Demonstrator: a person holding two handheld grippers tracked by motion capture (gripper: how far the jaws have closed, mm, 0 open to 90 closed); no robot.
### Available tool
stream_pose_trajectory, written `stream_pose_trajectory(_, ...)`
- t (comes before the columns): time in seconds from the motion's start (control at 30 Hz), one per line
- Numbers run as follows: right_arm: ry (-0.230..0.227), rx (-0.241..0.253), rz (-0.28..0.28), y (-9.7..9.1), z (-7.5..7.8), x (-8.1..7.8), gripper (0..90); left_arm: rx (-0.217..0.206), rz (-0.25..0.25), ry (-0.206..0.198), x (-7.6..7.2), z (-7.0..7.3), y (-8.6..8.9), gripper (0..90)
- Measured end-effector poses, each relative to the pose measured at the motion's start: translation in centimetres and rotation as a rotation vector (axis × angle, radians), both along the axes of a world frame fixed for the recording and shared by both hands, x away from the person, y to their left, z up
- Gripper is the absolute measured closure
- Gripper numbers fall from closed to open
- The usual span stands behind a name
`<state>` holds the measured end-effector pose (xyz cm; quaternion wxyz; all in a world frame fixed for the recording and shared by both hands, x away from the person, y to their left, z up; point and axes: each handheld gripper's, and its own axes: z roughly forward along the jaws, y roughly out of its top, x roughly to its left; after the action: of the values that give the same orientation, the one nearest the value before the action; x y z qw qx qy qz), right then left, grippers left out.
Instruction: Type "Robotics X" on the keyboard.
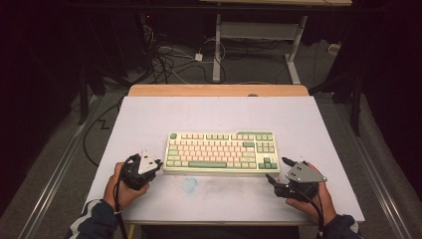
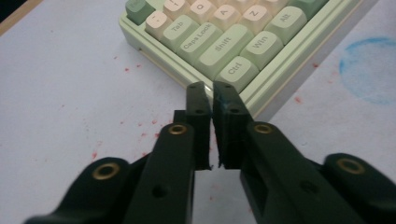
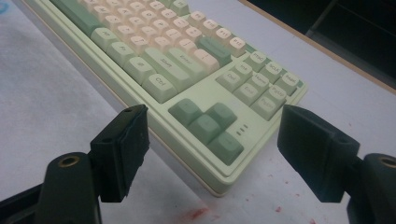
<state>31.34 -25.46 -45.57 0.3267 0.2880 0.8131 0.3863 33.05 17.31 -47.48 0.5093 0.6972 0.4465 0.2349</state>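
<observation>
A pale green keyboard (image 1: 221, 152) with cream and green keys lies in the middle of the white tabletop (image 1: 149, 119). My left gripper (image 1: 158, 164) sits just off its front left corner, held in the person's left hand. In the left gripper view the keyboard (image 2: 224, 42) is right ahead and my left gripper (image 2: 211, 91) is shut with nothing between its jaws, the tips close to the Ctrl key corner. My right gripper (image 1: 277, 169) stands open at the front right corner. In the right gripper view the keyboard (image 3: 177, 60) corner with the arrow keys lies between the wide jaws of my right gripper (image 3: 215, 119), untouched.
A faint blue ring stain (image 1: 189, 184) marks the table in front of the keyboard, also seen as a blue ring stain (image 2: 371, 70) with red specks around it. A wooden strip (image 1: 219, 90) edges the far side. Cables and a desk frame (image 1: 217, 50) stand on the floor beyond.
</observation>
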Motion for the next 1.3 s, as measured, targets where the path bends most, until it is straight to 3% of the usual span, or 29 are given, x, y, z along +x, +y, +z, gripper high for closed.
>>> stream_pose_trajectory(0.1, -0.002, -0.003, 0.003, 0.1, 0.0, 0.0, 25.9, 0.007, -0.013, 0.004, -0.1, 0.1, -0.1, 87.5)
stream_pose_trajectory(0.37, 0.004, -0.006, 0.008, 0.2, -0.1, 0.0, 25.9, -0.041, -0.025, 0.009, 0.1, 0.9, -0.3, 87.6)
stream_pose_trajectory(0.57, 0.010, -0.006, 0.019, 0.3, -0.2, 0.0, 25.9, -0.028, -0.059, -0.002, 0.5, 1.4, -1.7, 87.5)
stream_pose_trajectory(0.77, 0.014, -0.013, 0.023, 0.4, -0.3, 0.1, 25.9, -0.067, -0.088, 0.005, 1.8, 2.2, -3.2, 87.5)
stream_pose_trajectory(1.07, 0.024, -0.023, 0.033, 0.6, -0.5, 0.1, 26.0, -0.046, -0.118, 0.045, 3.8, 2.0, -5.8, 87.5)
stream_pose_trajectory(1.3, 0.032, -0.026, 0.039, 0.7, -0.6, 0.1, 26.2, -0.020, -0.128, 0.068, 4.9, 1.5, -6.8, 87.5)
